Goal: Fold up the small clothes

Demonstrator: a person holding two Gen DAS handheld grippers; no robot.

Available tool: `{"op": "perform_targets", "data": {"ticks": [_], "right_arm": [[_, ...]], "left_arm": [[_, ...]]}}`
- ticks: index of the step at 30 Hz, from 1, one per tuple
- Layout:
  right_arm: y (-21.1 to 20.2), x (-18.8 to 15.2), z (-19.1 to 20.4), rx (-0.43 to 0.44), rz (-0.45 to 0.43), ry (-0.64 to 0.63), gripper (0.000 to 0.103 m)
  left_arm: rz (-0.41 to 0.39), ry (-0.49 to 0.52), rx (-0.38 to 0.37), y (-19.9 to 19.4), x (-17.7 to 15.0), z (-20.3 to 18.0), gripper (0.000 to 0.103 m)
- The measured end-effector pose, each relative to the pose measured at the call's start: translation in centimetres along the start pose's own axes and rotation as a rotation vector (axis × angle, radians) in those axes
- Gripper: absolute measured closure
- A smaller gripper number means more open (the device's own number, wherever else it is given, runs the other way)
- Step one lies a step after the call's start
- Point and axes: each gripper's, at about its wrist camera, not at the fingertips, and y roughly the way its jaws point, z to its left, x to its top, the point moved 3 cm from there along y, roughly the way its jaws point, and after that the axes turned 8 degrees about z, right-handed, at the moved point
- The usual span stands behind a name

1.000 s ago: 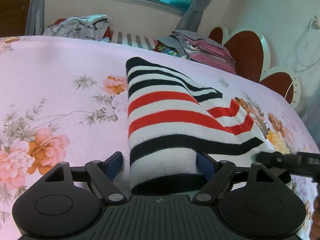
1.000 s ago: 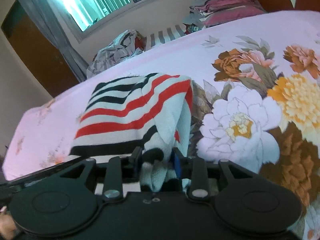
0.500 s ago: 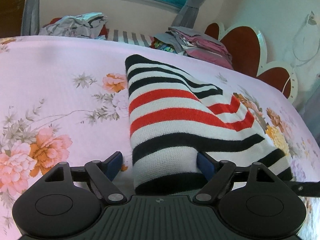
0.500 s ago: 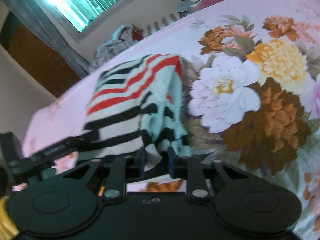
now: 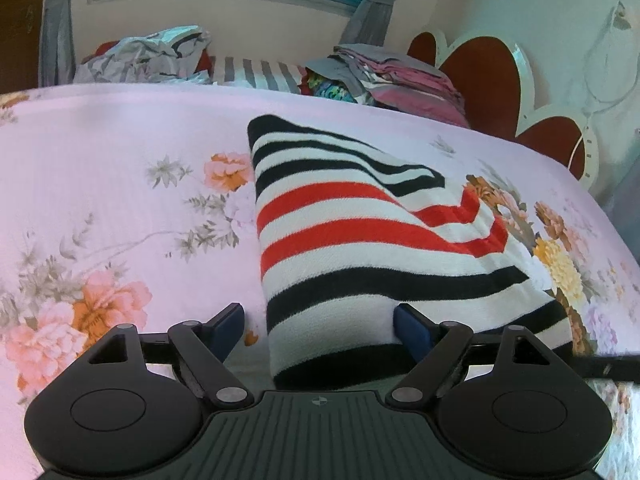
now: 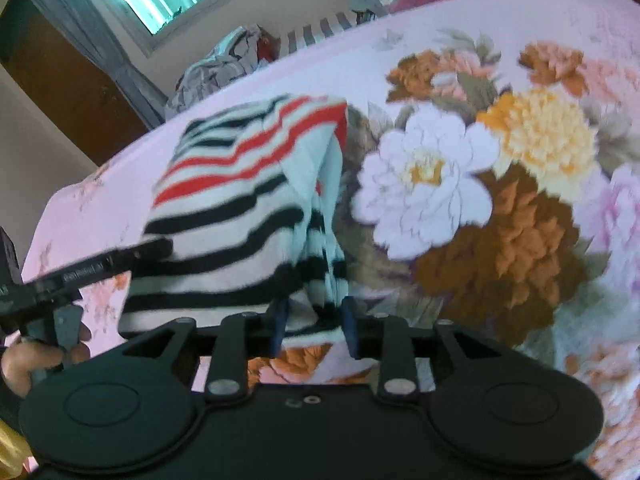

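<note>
Knit striped garment (image 5: 360, 248): left tongs (image 5: 320, 326) spread wide, right tongs (image 6: 312, 326) pinching its bunched edge.

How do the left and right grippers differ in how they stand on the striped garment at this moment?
The left gripper is spread wide, its blue pads either side of the near edge of the striped garment; the right gripper is narrowed, pinching a bunched corner. The left looks along flat folded cloth; the right holds hanging, gathered layers. Both work the same garment's near end on the floral bedsheet.
</note>
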Motion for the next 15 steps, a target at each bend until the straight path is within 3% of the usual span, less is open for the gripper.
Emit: {"op": "perform_targets", "data": {"ticks": [2, 10, 15], "right_arm": [[-0.6, 1.1, 0.0, 0.005, -0.024, 0.011, 0.058], [0.8, 5.4, 0.0, 0.07, -0.06, 0.105, 0.051], [3.1, 8.5, -0.7, 0.09, -0.07, 0.194, 0.046]], "left_arm": [[-0.003, 0.002, 0.001, -0.3, 0.3, -0.1, 0.021], [-0.044, -0.002, -0.007, -1.4, 2.7, -0.4, 0.021], [-0.046, -0.054, 0.004, 0.0, 5.0, 0.2, 0.021]]}}
